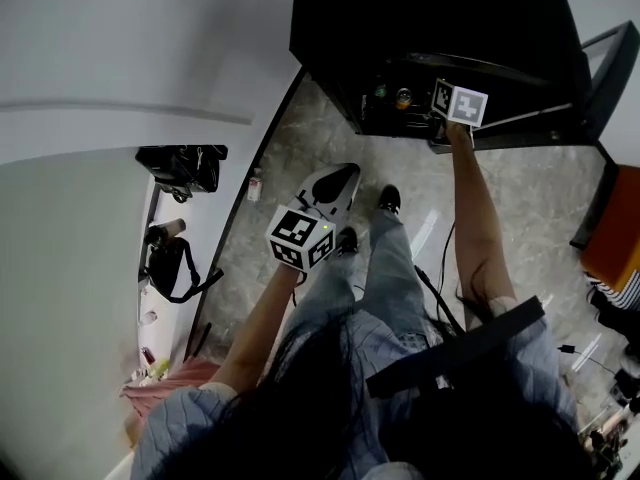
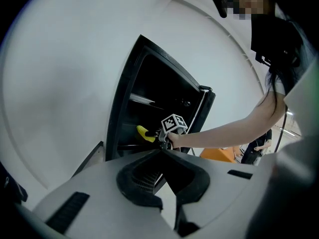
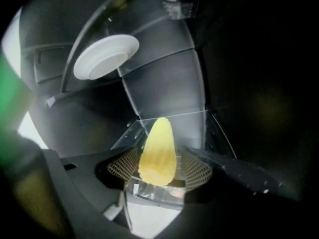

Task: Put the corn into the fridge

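The yellow corn [image 3: 157, 138] lies tip-forward on a clear glass shelf [image 3: 192, 121] inside the dark fridge [image 1: 430, 28]. My right gripper [image 3: 160, 158] reaches into the fridge with its jaws spread wide on either side of the corn. A thin dark gap shows at the right pad [image 3: 197, 171], so the pads do not press it. From the left gripper view the corn [image 2: 144, 132] shows just ahead of the right gripper's marker cube [image 2: 173, 123]. My left gripper [image 1: 345, 176] hangs over the floor in front of the fridge, jaw tips together, holding nothing.
A white plate [image 3: 105, 56] sits on a higher shelf. The fridge door [image 2: 205, 111] stands open to the right. Black bags [image 1: 180, 168] and a bottle [image 1: 257, 183] line the left wall. An orange object [image 1: 615, 243] and another person [image 2: 256, 146] are at the right.
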The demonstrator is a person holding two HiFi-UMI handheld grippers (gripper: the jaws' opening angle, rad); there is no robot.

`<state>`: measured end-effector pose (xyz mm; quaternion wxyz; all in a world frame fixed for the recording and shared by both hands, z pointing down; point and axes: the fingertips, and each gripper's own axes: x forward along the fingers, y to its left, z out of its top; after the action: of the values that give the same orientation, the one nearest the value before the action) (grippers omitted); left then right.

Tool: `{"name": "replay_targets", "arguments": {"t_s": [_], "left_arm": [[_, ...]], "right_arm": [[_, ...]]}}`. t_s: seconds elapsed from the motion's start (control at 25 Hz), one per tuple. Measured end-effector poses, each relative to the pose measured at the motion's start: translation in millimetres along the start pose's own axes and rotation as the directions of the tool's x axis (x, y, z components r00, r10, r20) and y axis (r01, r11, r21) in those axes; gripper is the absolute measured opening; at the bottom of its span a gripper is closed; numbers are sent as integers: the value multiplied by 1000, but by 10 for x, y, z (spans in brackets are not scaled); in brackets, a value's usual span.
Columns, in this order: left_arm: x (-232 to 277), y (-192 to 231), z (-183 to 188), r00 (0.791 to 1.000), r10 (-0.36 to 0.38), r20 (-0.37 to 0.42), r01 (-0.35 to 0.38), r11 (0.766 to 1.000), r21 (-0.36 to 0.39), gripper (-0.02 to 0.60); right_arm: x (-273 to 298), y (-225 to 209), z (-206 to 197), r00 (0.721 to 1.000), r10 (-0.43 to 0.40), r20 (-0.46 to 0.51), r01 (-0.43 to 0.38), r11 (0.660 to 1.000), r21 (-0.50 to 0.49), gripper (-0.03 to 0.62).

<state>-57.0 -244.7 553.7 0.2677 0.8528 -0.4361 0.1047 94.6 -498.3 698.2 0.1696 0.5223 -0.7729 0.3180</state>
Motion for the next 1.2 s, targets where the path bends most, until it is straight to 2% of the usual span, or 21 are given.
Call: {"name": "replay_targets", "arguments": {"t_s": [0.32, 0.56, 0.68, 0.88, 1.04, 1.2], "left_arm": [[-204, 22, -32, 1000, 9, 5, -9, 1000, 2, 9], [-438, 26, 44, 998, 26, 53, -25, 1000, -16, 9], [-555, -5, 138, 996, 27, 87, -25, 1000, -18, 9], [-777, -48, 219, 992, 21, 127, -20, 1000, -8, 9], [-895, -105, 233, 988, 18, 151, -17, 1000, -4, 9], [-1079, -219, 215, 986, 9, 167, -11, 1000, 13, 9]], "right_arm": [[-415, 166, 128, 998, -13, 62, 19, 994, -105, 270], [-775, 467, 206, 993, 49, 110, -35, 992, -123, 270], [-985, 701, 270, 984, 111, 138, -90, 984, -152, 265], [-1447, 1024, 233, 974, 152, 170, -130, 983, -132, 224], [-1824, 1209, 213, 967, 155, 202, -129, 982, -140, 224], [-2218, 1418, 166, 955, 165, 248, -145, 985, -94, 222]]}}
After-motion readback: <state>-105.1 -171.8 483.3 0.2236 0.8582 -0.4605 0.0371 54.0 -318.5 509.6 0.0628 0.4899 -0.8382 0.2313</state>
